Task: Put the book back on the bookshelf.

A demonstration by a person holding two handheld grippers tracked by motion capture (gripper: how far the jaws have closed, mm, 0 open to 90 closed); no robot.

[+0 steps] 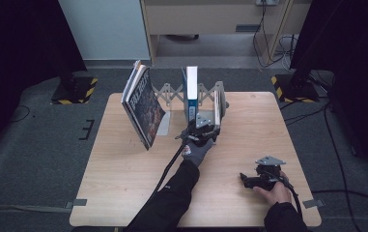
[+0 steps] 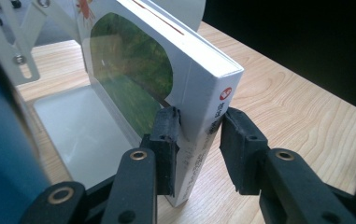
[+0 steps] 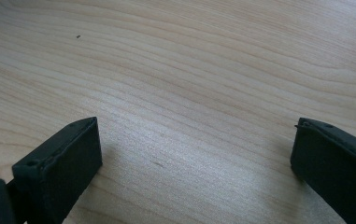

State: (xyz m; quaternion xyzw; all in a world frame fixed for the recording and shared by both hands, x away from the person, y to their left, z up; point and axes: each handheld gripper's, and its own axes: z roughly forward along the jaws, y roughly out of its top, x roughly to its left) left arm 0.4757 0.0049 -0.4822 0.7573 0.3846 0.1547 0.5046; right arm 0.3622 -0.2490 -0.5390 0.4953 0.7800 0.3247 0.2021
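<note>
Right gripper (image 1: 243, 178) resting on the wooden worktop (image 1: 123, 174) nearest the person, jaws spread wide and empty, left gripper (image 2: 199, 140) farther in, jaws narrowed around the spine of a white paperback book (image 2: 203, 79), book upright in the expanding metal book rack (image 1: 172, 94), blue book (image 1: 190, 92) and leaning magazines (image 1: 143, 104) left of it.

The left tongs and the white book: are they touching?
Touching. In the left gripper view, both pads of the left tongs press the spine edge of the white book.
</note>
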